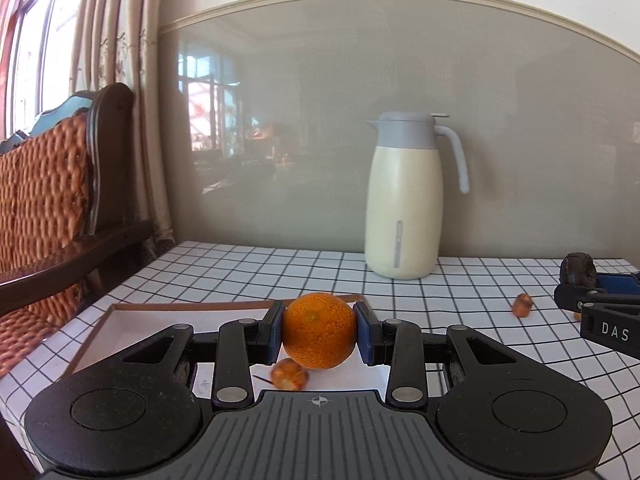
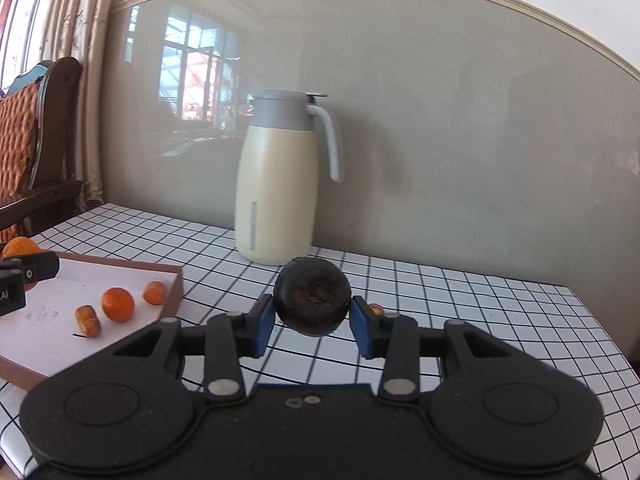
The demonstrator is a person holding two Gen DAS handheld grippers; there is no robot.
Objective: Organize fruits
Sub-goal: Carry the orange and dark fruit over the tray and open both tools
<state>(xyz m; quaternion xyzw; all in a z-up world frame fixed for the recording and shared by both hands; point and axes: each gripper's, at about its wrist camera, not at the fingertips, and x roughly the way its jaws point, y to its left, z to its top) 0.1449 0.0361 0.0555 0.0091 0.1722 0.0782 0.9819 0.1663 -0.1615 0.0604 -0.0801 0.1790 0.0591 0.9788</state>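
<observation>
My left gripper (image 1: 319, 330) is shut on an orange (image 1: 319, 331) and holds it above the white tray (image 1: 132, 320) with brown rim. A small orange fruit (image 1: 289, 374) lies in the tray below it. My right gripper (image 2: 313, 317) is shut on a dark round fruit (image 2: 313, 297) above the checked tablecloth, right of the tray (image 2: 174, 288). In the right wrist view the tray holds a small orange (image 2: 117, 304) and two small orange-brown fruits (image 2: 87, 320) (image 2: 155, 292). Another small fruit (image 1: 522, 304) lies on the cloth; it peeks behind the right fingers (image 2: 376, 309).
A cream thermos jug (image 1: 404, 200) with grey lid stands at the back by the wall (image 2: 280, 180). A wooden chair with woven cushion (image 1: 44, 208) and curtains stand left of the table. The right gripper (image 1: 600, 304) shows at the left view's right edge.
</observation>
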